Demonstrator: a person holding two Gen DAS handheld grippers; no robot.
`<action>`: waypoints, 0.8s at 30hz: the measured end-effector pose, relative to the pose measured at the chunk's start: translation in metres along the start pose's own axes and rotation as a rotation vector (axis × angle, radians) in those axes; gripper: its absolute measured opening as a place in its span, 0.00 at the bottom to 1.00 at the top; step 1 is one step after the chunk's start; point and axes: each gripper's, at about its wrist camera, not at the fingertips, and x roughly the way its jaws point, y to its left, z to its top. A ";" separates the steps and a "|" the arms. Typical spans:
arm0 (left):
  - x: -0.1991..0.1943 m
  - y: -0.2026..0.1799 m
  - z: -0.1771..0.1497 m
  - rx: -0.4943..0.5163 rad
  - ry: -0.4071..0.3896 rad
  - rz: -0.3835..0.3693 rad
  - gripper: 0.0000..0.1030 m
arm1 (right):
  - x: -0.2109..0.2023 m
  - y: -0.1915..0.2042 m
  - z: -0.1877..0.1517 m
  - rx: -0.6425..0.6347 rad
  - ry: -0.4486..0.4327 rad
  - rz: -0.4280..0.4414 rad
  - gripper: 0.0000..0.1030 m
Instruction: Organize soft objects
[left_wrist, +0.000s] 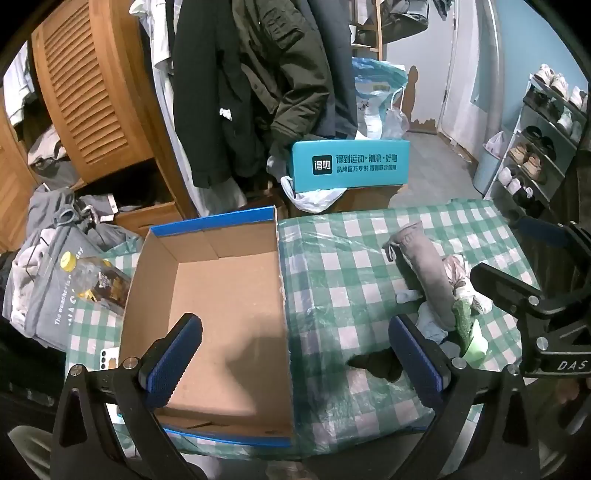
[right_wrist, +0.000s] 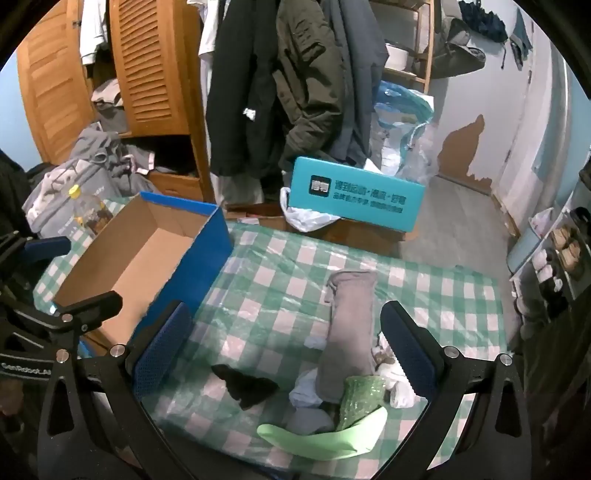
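Observation:
An open blue cardboard box (left_wrist: 221, 295) (right_wrist: 155, 251) sits empty on the left of the green-checked table. A pile of soft items lies to the right: a long grey sock (left_wrist: 428, 273) (right_wrist: 349, 332), a small black sock (left_wrist: 376, 363) (right_wrist: 247, 384), a green sock (left_wrist: 469, 332) (right_wrist: 354, 410) and white and pale pieces (right_wrist: 395, 380). My left gripper (left_wrist: 295, 354) is open and empty, straddling the box's right wall. My right gripper (right_wrist: 284, 350) is open and empty above the pile; it also shows in the left wrist view (left_wrist: 509, 291).
The checked tablecloth (right_wrist: 280, 291) is covered with clear plastic. A bottle (left_wrist: 96, 277) and folded grey clothes (left_wrist: 40, 280) lie left of the box. A teal box (left_wrist: 351, 166) stands behind the table. Hanging coats, a wooden wardrobe and a shoe rack (left_wrist: 535, 147) surround it.

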 end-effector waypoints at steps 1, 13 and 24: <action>0.000 0.000 0.000 0.000 0.001 0.000 0.99 | 0.000 0.000 0.000 0.004 0.001 -0.002 0.98; -0.001 0.000 0.000 0.006 0.001 0.001 0.99 | -0.001 0.000 -0.003 -0.003 0.012 0.015 0.98; -0.003 -0.003 0.004 0.008 -0.006 0.006 0.99 | -0.002 0.000 -0.002 0.000 0.017 0.010 0.98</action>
